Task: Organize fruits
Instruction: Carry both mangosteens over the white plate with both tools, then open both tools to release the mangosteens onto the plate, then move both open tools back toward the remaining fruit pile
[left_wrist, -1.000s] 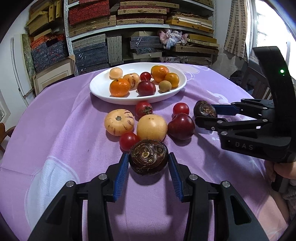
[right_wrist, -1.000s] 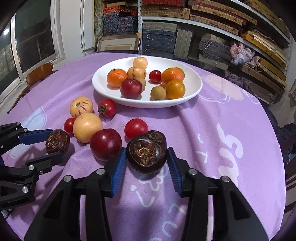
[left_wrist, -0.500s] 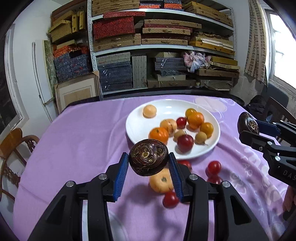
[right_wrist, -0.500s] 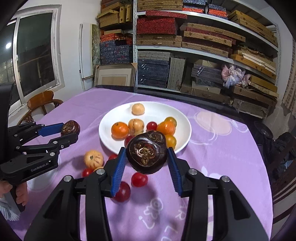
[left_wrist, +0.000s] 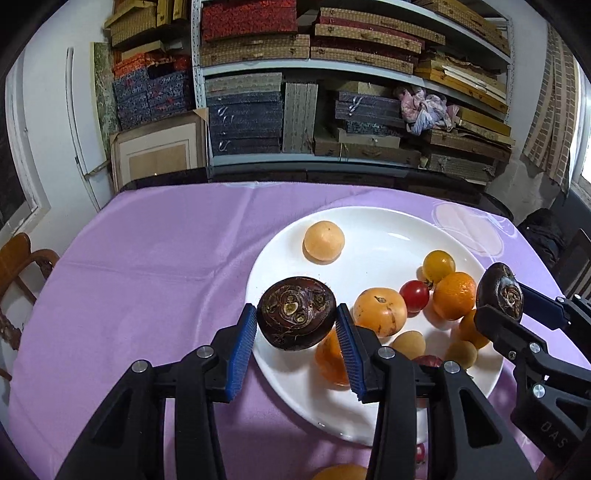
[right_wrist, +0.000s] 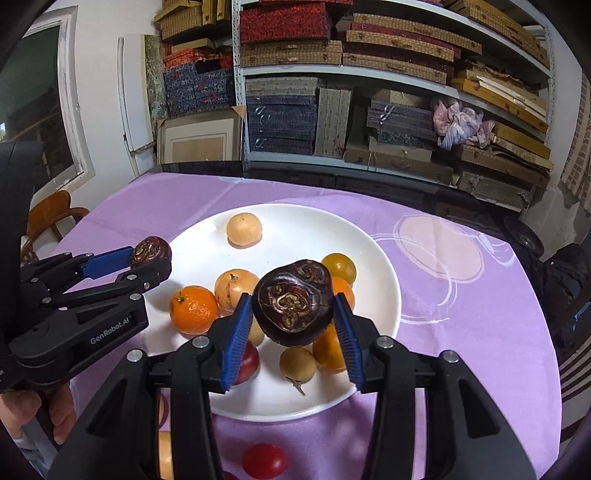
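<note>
Purple-clothed counter (left_wrist: 147, 288): most fruit sits on the plate (left_wrist: 369, 229). Your left gripper (left_wrist: 295, 343) and right gripper (right_wrist: 291, 332) each clamp a dark fruit (left_wrist: 296, 312) above it; tomatoes (right_wrist: 264, 460) remain outside.

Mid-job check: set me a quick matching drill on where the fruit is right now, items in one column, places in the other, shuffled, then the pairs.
Things:
1. dark fruit in the left gripper
2. dark fruit in the right gripper
3. mandarin
4. red tomato

Places:
A. on the purple tablecloth, off the plate
B. held over the plate's left rim
C. lying on the white plate
D. held over the fruit in the plate's middle

Pairs: 1-B, 2-D, 3-C, 4-A
</note>
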